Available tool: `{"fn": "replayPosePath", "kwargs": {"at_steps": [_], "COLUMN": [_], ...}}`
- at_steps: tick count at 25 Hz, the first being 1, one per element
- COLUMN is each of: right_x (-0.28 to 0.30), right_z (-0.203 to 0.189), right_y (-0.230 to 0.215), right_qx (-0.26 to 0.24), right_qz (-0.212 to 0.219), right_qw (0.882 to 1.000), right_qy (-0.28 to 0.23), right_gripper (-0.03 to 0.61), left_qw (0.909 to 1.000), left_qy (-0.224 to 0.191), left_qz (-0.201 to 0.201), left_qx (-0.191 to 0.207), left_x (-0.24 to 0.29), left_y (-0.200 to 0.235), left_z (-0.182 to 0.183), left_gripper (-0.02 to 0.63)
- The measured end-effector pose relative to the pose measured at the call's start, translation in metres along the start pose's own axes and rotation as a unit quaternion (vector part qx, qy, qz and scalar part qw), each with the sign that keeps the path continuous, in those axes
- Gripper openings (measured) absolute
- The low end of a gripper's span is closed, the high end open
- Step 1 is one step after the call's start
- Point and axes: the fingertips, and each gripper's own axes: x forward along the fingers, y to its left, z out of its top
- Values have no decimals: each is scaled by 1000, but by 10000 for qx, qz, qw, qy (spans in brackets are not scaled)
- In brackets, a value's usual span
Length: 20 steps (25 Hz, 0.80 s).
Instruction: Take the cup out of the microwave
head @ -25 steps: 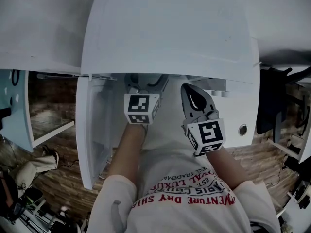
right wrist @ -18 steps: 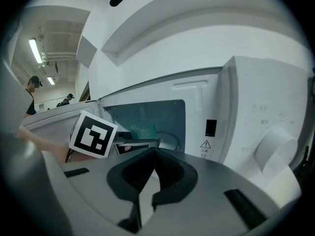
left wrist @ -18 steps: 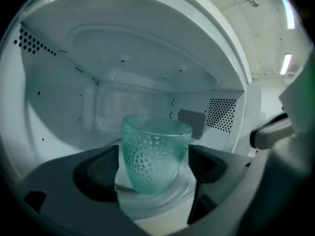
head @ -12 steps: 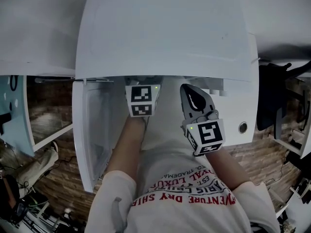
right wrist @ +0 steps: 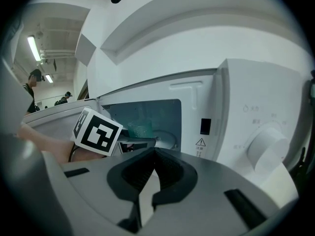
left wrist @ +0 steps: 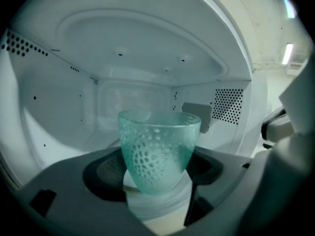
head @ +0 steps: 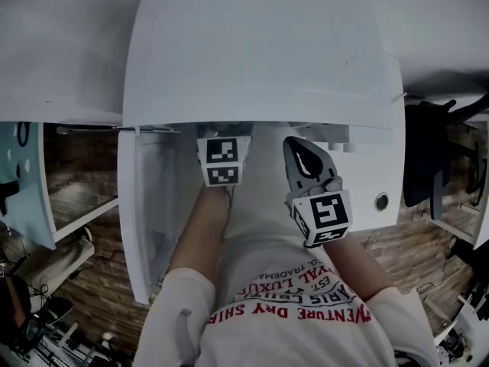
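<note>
Open white microwave [head: 252,52] on the white bench [head: 53,44], seen from above; its door [head: 141,220] is swung out at the left. The left tool [left wrist: 157,183] reaches into the cavity, its jaws spread to the width of the cup [left wrist: 158,149] and set against the cup's lower sides. The cup, pale green frosted glass with a pitted pattern, stands upright in the middle of the cavity above a white round disc [left wrist: 157,208]. The right tool [right wrist: 150,178] is held outside, near the control panel and its dial [right wrist: 268,144], with jaws brought together on nothing.
</note>
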Motion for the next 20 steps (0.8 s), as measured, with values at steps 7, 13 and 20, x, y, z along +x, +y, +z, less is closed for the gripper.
{"fn": "replayPosePath", "kwargs": {"at_steps": [7,13,20], "right_x": [-2,-8,-22], "right_z": [3,9,25], "right_y": [2,3,16], "right_qx": [0,67,74], "right_qz": [-65,-176,-197], "right_qw": [10000,9996,9988], "right_qy": [-55,-193,-435], "right_gripper": [11,11,11], "left_qw": [10000,9999,9992], "left_qy": [-37,-109,-218], "left_qz": [-25,0,-97], "left_qx": [21,124,317], "left_x": [-18,-48,-90], "left_y": [-3,-6,-21], "left_z": [6,1,0], "left_gripper": [360,360,360]}}
